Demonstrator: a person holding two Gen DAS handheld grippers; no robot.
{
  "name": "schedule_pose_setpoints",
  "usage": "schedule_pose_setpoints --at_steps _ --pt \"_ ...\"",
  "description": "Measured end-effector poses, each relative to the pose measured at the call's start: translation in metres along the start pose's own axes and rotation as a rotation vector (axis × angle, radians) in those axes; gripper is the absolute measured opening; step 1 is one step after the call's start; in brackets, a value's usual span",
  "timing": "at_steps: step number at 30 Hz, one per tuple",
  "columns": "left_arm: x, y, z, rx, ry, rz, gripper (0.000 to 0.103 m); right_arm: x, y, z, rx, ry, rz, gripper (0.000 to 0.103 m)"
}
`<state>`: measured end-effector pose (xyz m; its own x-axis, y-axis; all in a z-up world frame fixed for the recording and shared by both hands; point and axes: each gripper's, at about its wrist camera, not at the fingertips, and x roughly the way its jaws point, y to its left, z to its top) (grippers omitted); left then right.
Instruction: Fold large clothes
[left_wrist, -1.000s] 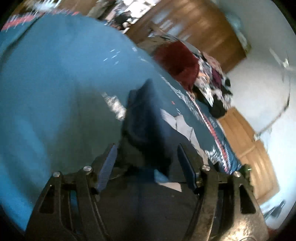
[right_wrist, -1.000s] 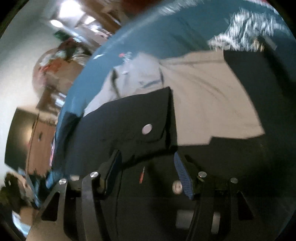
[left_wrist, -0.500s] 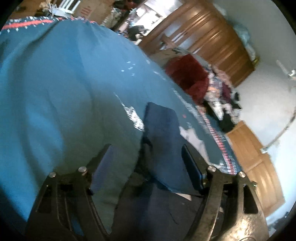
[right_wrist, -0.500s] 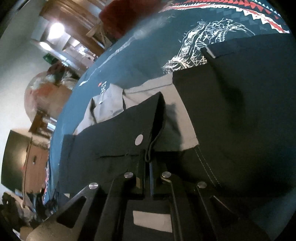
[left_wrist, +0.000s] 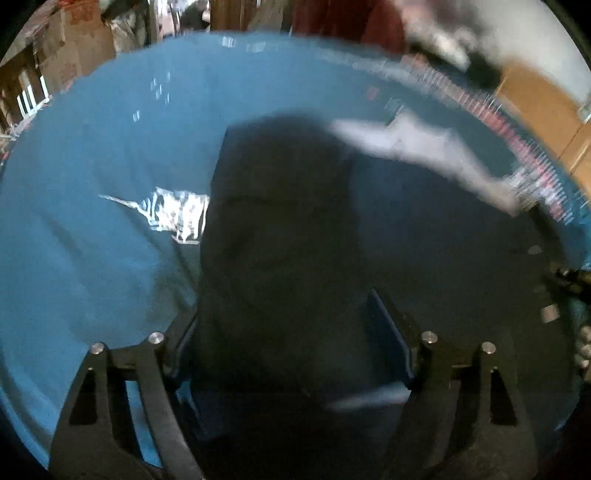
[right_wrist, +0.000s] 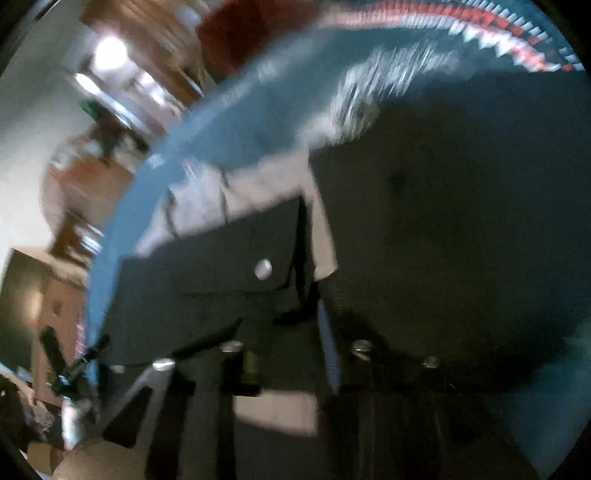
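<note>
Showing no legible writing: dark garment (left_wrist: 280, 229).

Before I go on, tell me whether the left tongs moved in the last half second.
Yes. The left tongs have shifted right: the white print on the blue cloth now lies left of them.

Dark garment (left_wrist: 280, 229) on blue bedspread (left_wrist: 92, 258)
</note>
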<state>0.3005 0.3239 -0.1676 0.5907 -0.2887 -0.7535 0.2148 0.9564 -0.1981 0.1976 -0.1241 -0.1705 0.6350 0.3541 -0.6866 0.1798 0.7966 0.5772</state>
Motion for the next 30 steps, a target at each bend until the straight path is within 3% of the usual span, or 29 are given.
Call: schedule_pose_setpoints --at_steps 2,5,8,12,14,18,21,24,30 --pt "-0.019 -0.005 -0.009 -0.024 -0.062 -0.038 0.081 -0.051 -0.033 0.006 0.061 -0.092 0.022 0.041" --pt "-0.027 -0.009 -0.021 -0.077 -0.107 -0.107 0.084 -0.118 -0.107 0.025 0.188 -0.209 -0.052 0.042" --pt "-0.018 -0.015 -0.021 -0.102 -0.117 -0.124 0.085 -0.170 -0.187 0.056 0.316 -0.300 -0.159 0.044" --pt "-0.005 -0.015 -0.024 -0.147 -0.098 -0.171 0.085 -0.236 -0.275 0.100 0.479 -0.407 -0.173 0.044" --pt "-0.004 -0.015 -0.025 -0.166 -0.098 -0.165 0.085 -0.252 -0.298 0.120 0.500 -0.416 -0.191 0.044" --pt "-0.002 -0.012 -0.029 -0.180 -0.091 -0.136 0.085 -0.242 -0.325 0.142 0.537 -0.268 -0.225 0.044" --pt "0.000 -0.015 -0.030 -0.166 -0.087 -0.107 0.086 -0.221 -0.333 0.136 0.552 -0.206 -0.245 0.045" --pt "0.001 -0.015 -0.032 -0.160 -0.090 -0.096 0.087 -0.207 -0.342 0.133 0.542 -0.204 -0.311 0.045" --pt "0.003 -0.014 -0.033 -0.158 -0.088 -0.088 0.088 -0.187 -0.350 0.142 0.490 -0.246 -0.294 0.041"
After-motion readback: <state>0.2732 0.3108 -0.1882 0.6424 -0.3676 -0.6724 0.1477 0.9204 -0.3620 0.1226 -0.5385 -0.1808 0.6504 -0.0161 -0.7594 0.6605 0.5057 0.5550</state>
